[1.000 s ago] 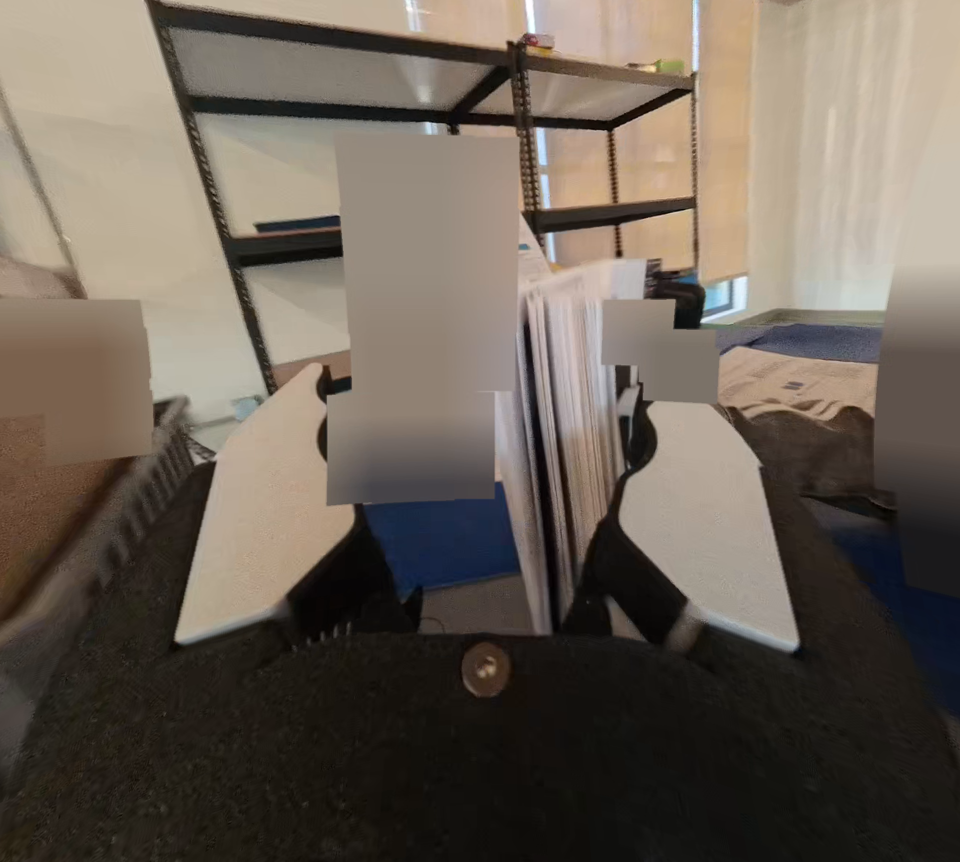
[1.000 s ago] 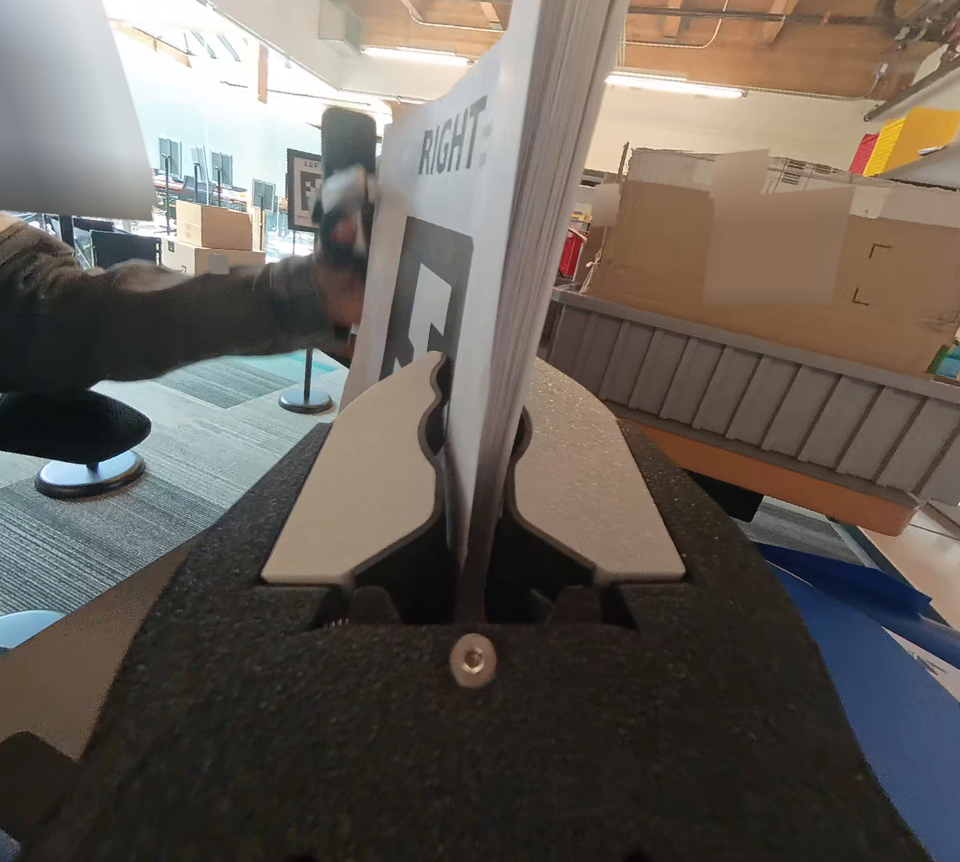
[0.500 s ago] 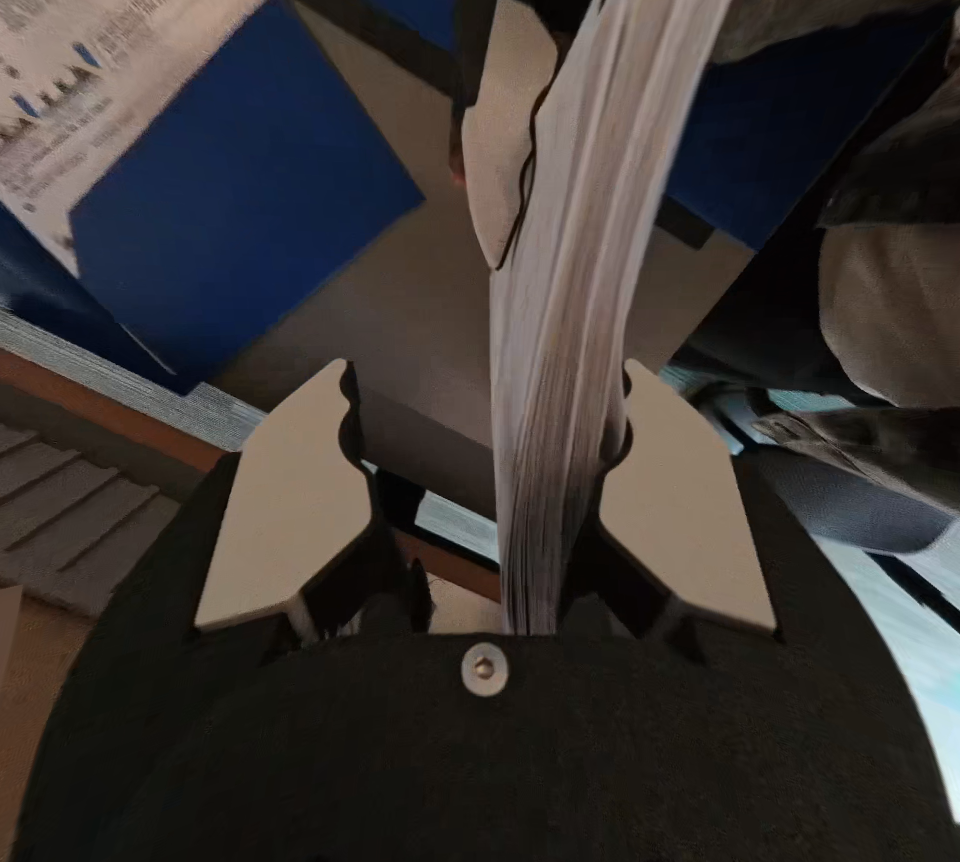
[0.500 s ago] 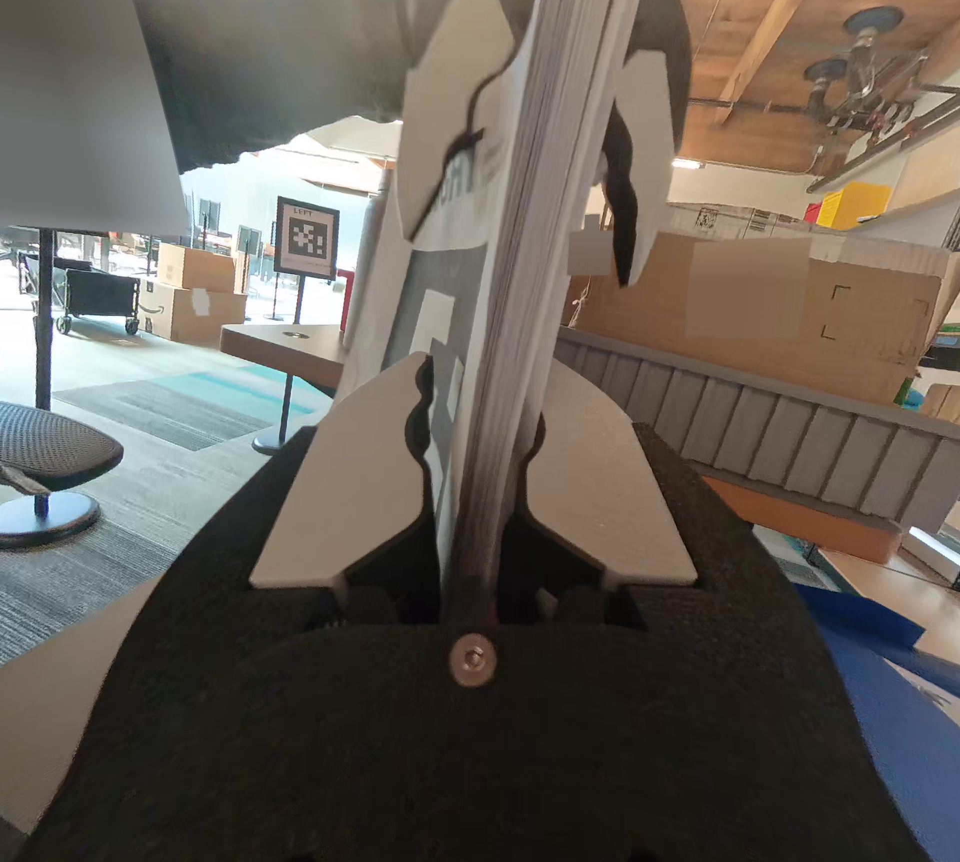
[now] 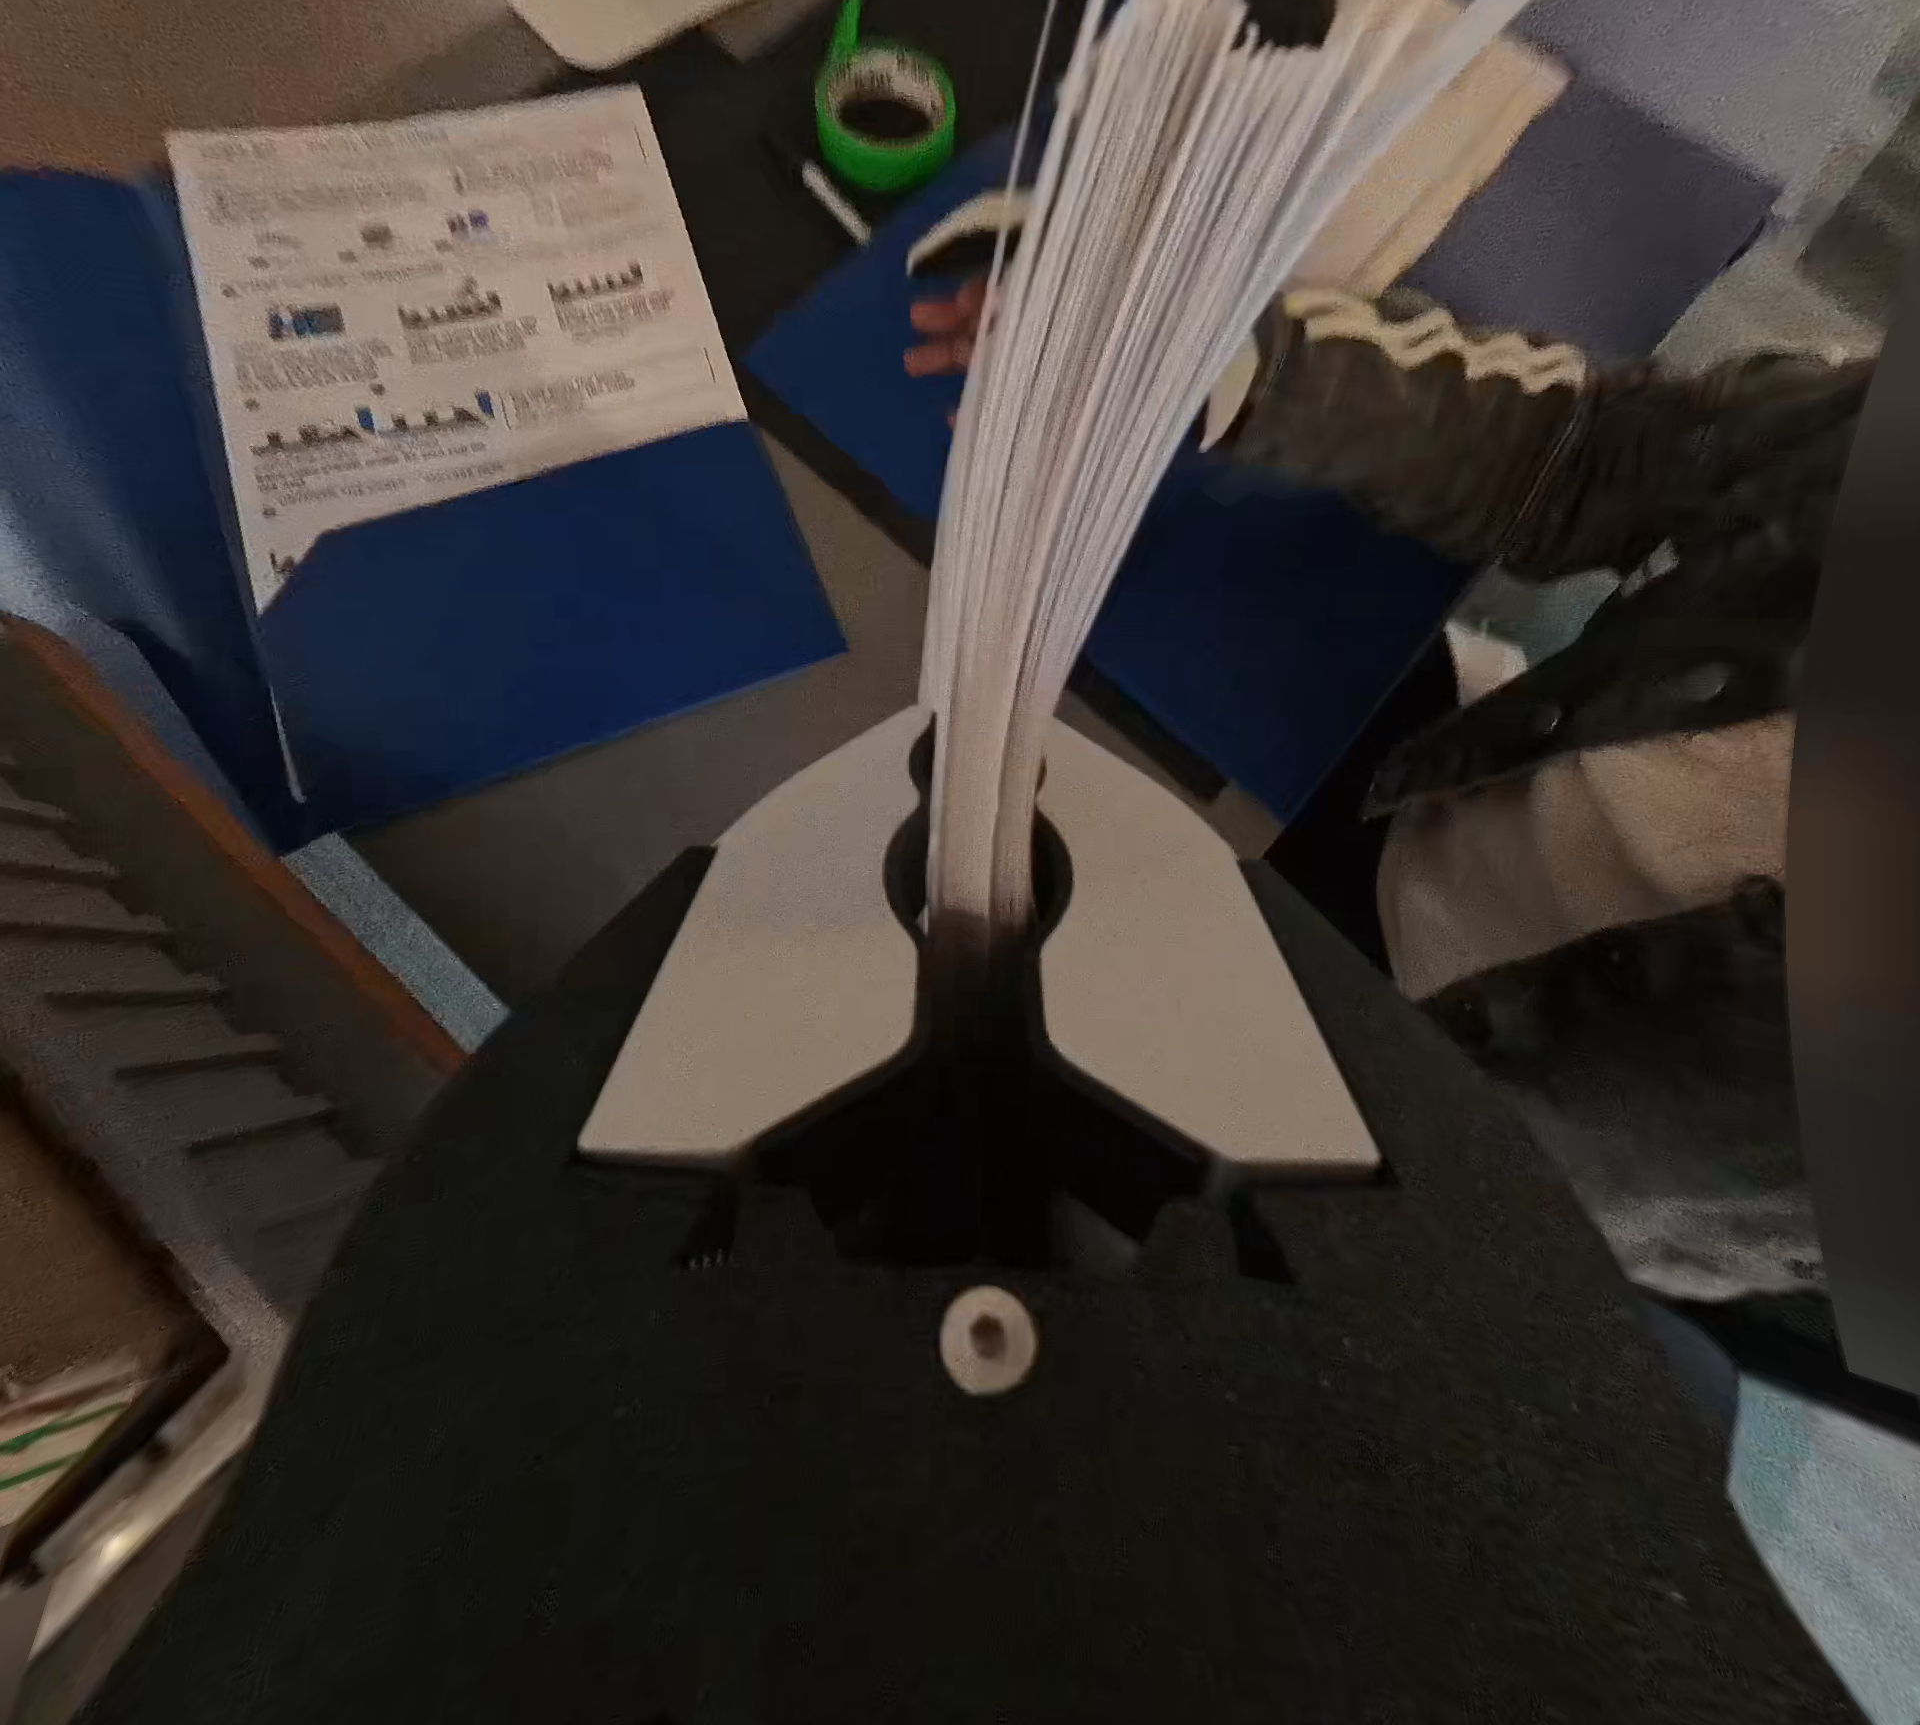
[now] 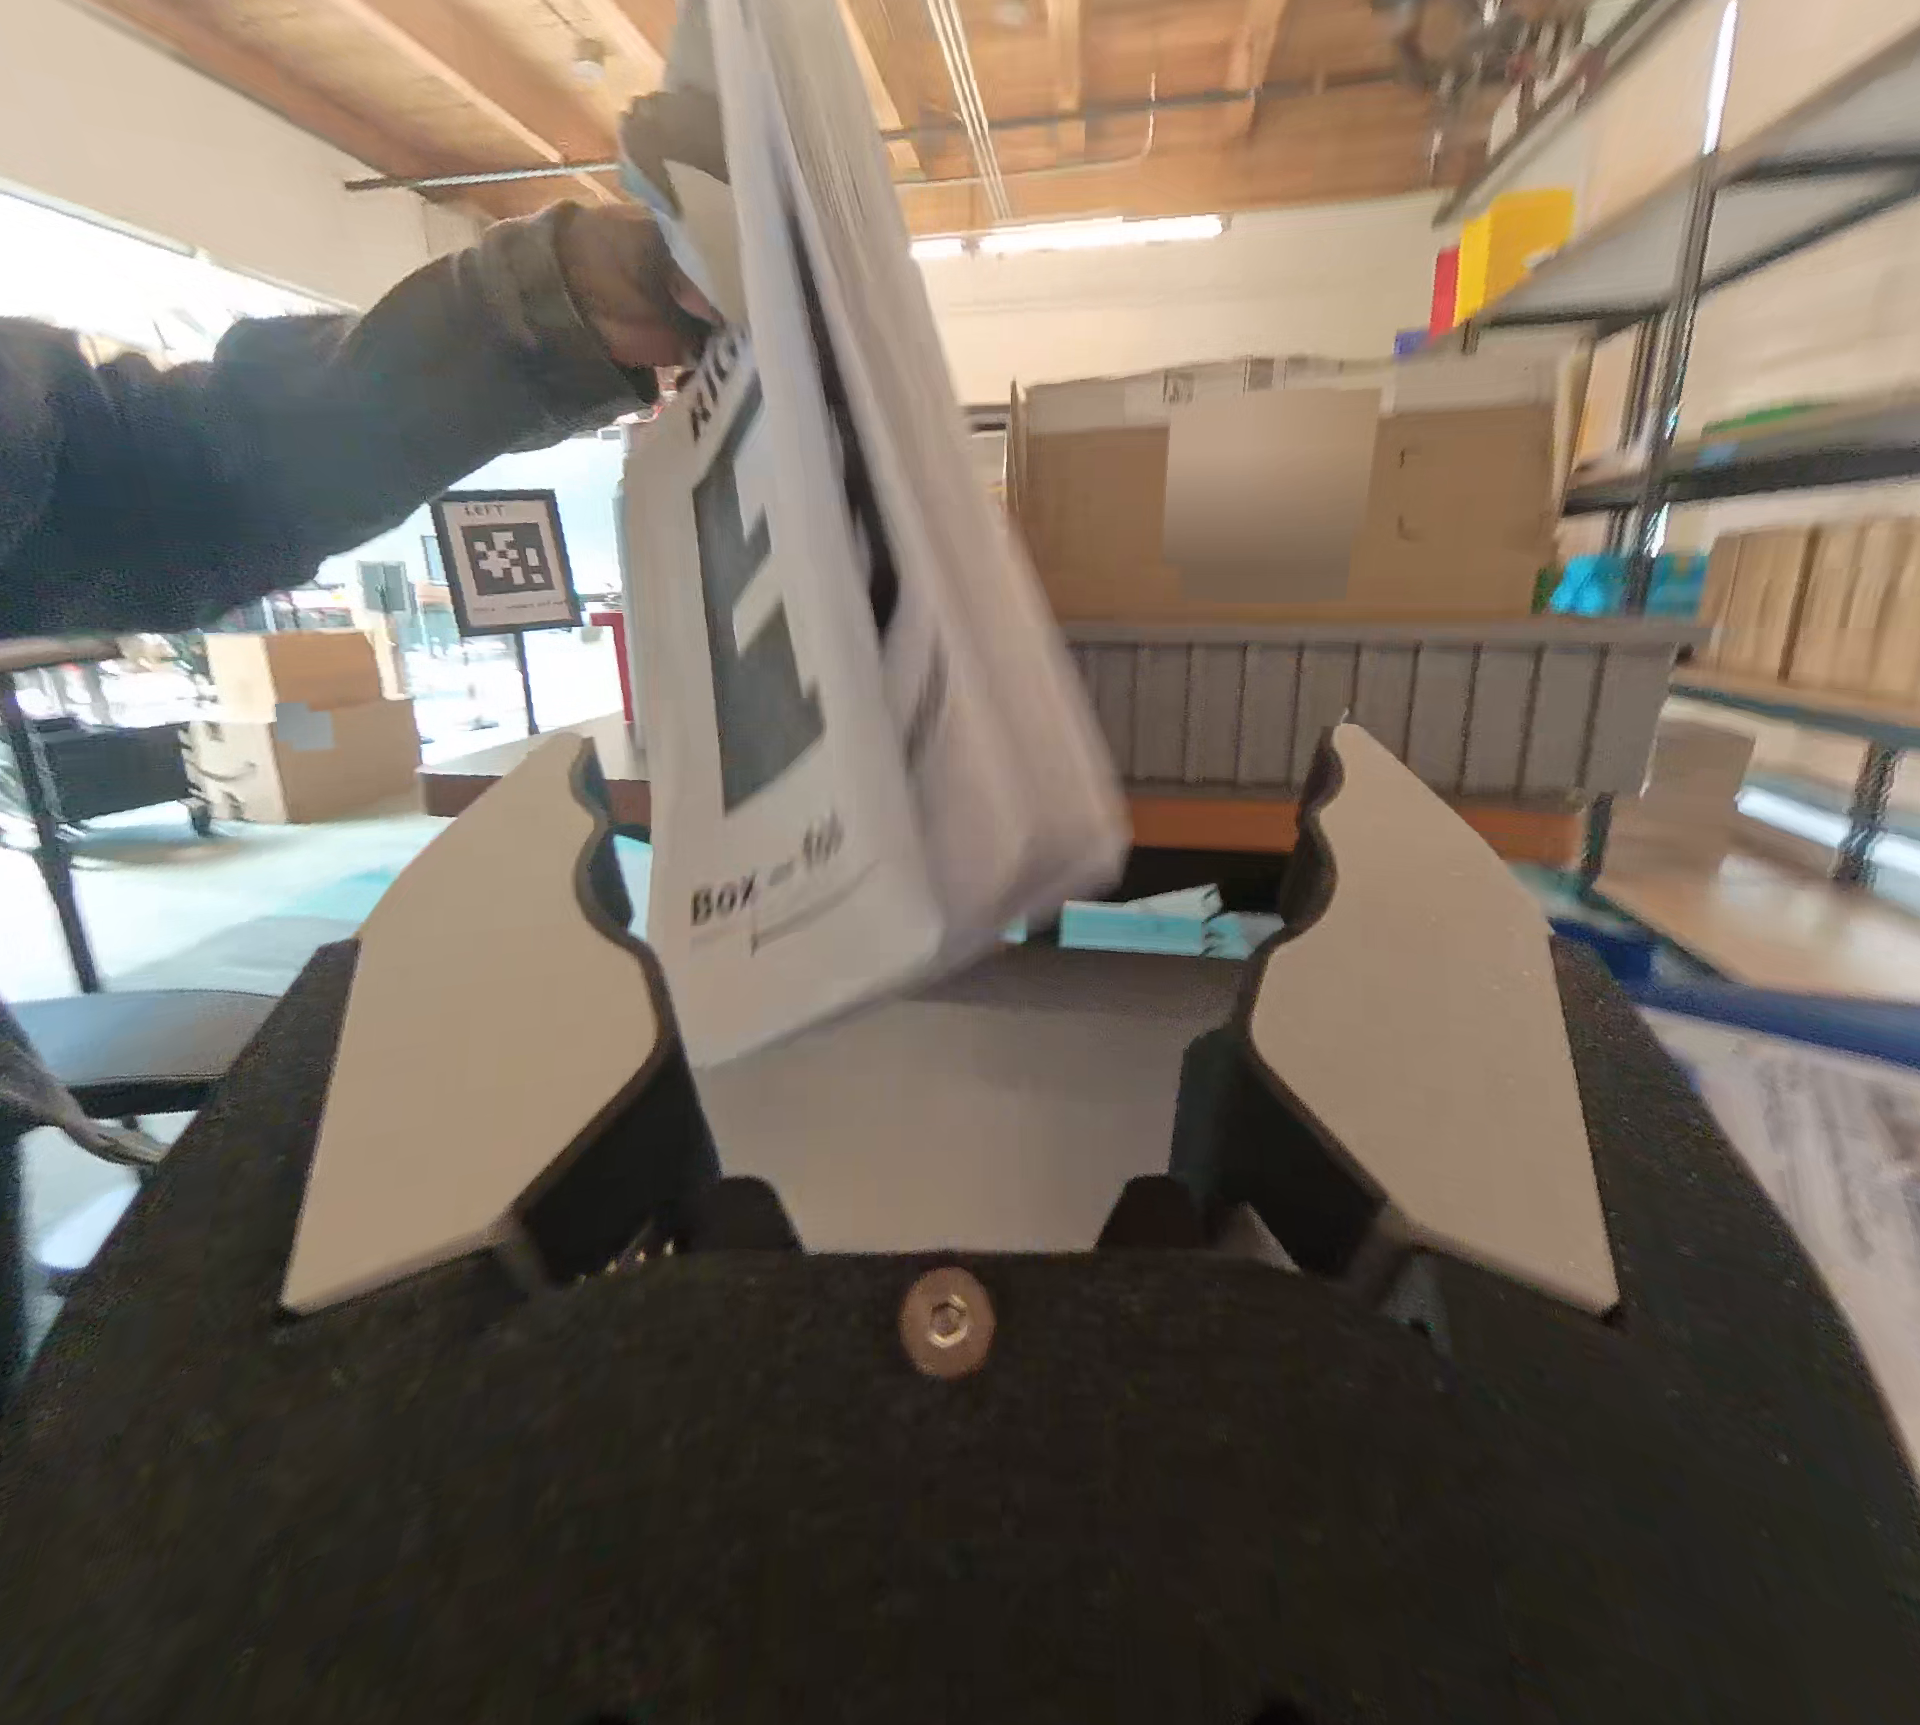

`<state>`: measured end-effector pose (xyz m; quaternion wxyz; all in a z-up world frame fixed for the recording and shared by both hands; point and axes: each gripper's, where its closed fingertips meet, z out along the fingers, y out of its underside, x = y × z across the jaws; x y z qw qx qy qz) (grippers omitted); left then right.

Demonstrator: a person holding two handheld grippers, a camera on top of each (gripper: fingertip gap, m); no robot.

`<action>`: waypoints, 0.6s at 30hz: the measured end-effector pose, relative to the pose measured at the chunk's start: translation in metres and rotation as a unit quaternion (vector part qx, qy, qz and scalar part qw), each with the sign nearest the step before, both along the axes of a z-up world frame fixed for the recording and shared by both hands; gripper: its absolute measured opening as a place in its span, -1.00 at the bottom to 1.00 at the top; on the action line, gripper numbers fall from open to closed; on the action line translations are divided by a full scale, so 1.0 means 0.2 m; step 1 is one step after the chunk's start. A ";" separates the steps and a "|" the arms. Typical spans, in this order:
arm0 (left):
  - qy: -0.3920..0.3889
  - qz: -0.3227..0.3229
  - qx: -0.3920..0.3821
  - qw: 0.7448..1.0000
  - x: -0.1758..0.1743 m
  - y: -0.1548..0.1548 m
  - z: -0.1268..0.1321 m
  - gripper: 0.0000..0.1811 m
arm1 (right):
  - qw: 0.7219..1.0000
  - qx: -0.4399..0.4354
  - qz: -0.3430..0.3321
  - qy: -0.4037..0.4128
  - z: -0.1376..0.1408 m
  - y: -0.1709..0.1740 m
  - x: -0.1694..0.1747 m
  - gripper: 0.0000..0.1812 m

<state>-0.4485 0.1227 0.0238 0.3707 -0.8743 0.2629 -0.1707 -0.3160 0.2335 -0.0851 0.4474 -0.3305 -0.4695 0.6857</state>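
A thick stack of white paper sheets [image 5: 1091,325] stands on edge between my two grippers. My left gripper [image 5: 982,740] is shut on one end of it, with both pads pressed on the sheets, which fan out beyond. In the right wrist view the stack [image 6: 790,636] hangs tilted from the left gripper's fingers [image 6: 691,221] above. Its lower corner sits between the fingers of my right gripper [image 6: 956,740], close to the left finger [image 6: 488,1000]. The right gripper is wide open and its pads do not press on the paper. One right gripper finger [image 5: 1382,75] shows behind the stack in the left wrist view.
Below lie open blue folders [image 5: 540,615], one with a printed sheet [image 5: 447,304], and a green tape roll [image 5: 883,117]. Ahead of the right gripper is a grey ribbed bin [image 6: 1351,709] with cardboard, shelving [image 6: 1766,221] at the right, and a sign on a stand [image 6: 506,561]. A person's dark sleeve [image 6: 260,449] reaches in.
My left gripper closed on the paper stack, which it only straddled before. My right gripper, shut on the stack before, opened wide and let go. The stack now hangs tilted from the left gripper.
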 end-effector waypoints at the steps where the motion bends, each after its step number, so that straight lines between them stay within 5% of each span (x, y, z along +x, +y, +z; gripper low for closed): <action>1: -0.035 0.010 0.035 0.999 -0.02 -0.03 0.07 -0.87 | 1.000 -0.019 0.016 -0.013 -0.03 -0.02 -0.02 0.37; 3: -0.100 0.024 0.091 0.991 -0.03 -0.09 0.14 -0.87 | 0.996 -0.056 0.068 -0.027 -0.04 -0.12 -0.09 0.41; 7: -0.189 0.056 0.141 0.970 -0.04 -0.17 0.07 -0.88 | 0.976 -0.133 0.172 0.010 0.19 -0.23 -0.22 -0.28; 9: -0.217 0.089 0.153 0.960 -0.05 -0.21 -0.03 -0.87 | 0.970 -0.135 0.197 -0.039 0.19 -0.22 -0.28 -0.76; 10: -0.227 0.118 0.168 0.952 -0.07 -0.23 -0.08 -0.86 | 0.970 -0.125 0.199 -0.070 0.17 -0.23 -0.30 -0.81; 14: -0.250 0.215 0.223 0.917 -0.11 -0.33 -0.30 -0.86 | 0.979 -0.039 0.095 -0.173 0.05 -0.27 -0.40 -0.88; 18: -0.141 0.309 0.283 0.897 -0.13 -0.36 -0.48 -0.86 | 0.963 0.104 -0.011 -0.248 -0.10 -0.33 -0.47 -0.88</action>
